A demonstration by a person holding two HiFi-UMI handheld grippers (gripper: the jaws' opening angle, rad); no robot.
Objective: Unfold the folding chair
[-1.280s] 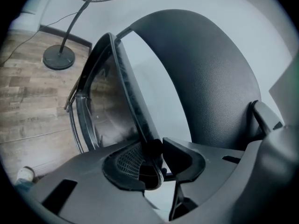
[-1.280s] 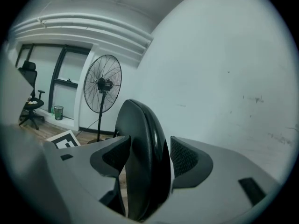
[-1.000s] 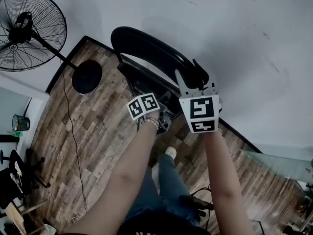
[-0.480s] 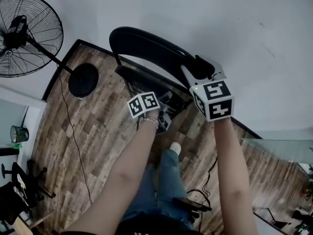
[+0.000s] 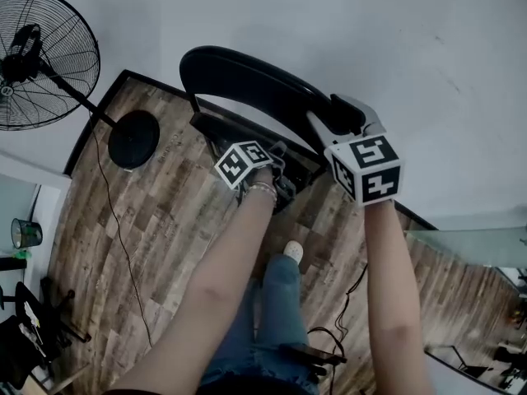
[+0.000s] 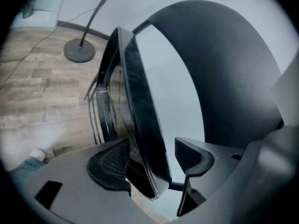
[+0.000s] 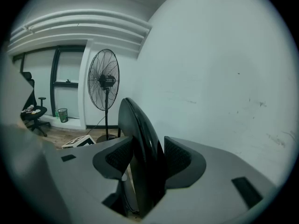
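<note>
Jaws of left gripper (image 6: 154, 160) just opened, slack around the seat edge (image 6: 140, 101); I'd reclamp it while right gripper (image 7: 145, 160) pinches the backrest (image 7: 138, 125).

- Setting: an office room.
- Landmark: pedestal fan (image 7: 103, 80), standing against a white wall (image 7: 210, 78).
- Left of the fan: waste bin (image 7: 62, 115), swivel office chair (image 7: 33, 110), dark-framed window (image 7: 70, 69).
- Under the fan: wood-plank floor (image 5: 156, 229).

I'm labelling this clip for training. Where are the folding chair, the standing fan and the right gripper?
folding chair (image 5: 247, 81): head view, on the curved black backrest.
standing fan (image 5: 134, 138): head view, on its round base.
right gripper (image 7: 148, 155): right gripper view, between the jaws shut on the backrest.
</note>
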